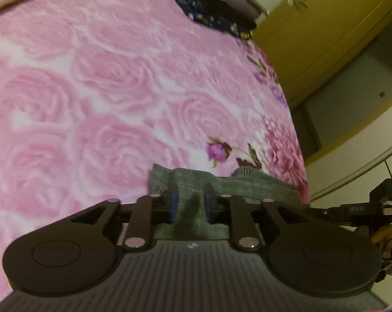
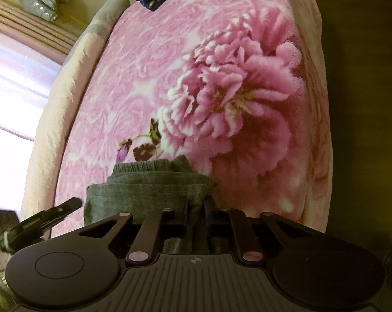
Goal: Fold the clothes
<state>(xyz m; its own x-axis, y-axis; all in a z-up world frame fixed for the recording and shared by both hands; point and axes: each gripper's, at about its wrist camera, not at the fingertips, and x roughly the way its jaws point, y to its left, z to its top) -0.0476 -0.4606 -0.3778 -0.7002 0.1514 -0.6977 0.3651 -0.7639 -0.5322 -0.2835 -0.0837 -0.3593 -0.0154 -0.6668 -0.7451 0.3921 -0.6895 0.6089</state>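
A grey knitted garment [image 1: 248, 182] lies folded at the near edge of a pink rose-patterned blanket [image 1: 105, 91]. In the left wrist view my left gripper [image 1: 190, 189] stands open over it. Its blue pads [image 1: 174, 195] are apart, with a ridge of the grey cloth between them. In the right wrist view the garment [image 2: 144, 189] shows stacked layers and a ribbed hem. My right gripper [image 2: 196, 202] has its narrow jaws shut on the garment's right end. The other gripper [image 2: 39, 221] shows at the left edge of this view.
A stack of dark folded clothes [image 1: 216, 7] sits at the far end of the bed. A yellow wardrobe [image 1: 326, 26] stands beyond the bed's right edge. Bright curtains [image 2: 13, 78] and a silvery jacket [image 2: 42, 0] are on the left side. A hand [image 1: 386, 236] holds the right tool.
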